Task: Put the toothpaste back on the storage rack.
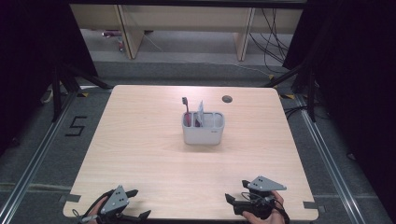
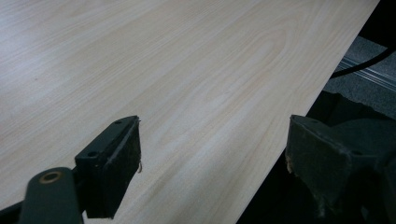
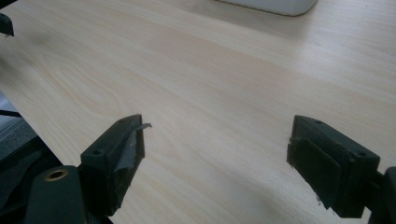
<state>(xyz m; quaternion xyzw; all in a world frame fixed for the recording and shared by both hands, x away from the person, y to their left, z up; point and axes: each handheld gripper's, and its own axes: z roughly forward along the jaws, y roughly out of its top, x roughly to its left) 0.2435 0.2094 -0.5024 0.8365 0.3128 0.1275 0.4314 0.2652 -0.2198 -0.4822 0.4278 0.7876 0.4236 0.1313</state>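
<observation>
Your left gripper [image 1: 136, 204] sits at the lower left of the high view, jaws spread wide over bare table [image 1: 140, 140]. Your right gripper [image 1: 236, 201], lower right, gapes too. The white holder [image 1: 203, 128] stands mid-frame with a toothbrush [image 1: 186, 108] upright inside.

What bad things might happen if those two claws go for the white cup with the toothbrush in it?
The white holder stands free on the table, so a bump from either open gripper might slide or tip it. The toothbrush and the tube stick up above its rim and lean loosely, so a jaw could knock them askew. The left gripper and the right gripper sit at the near edge, so both have a long reach.
</observation>
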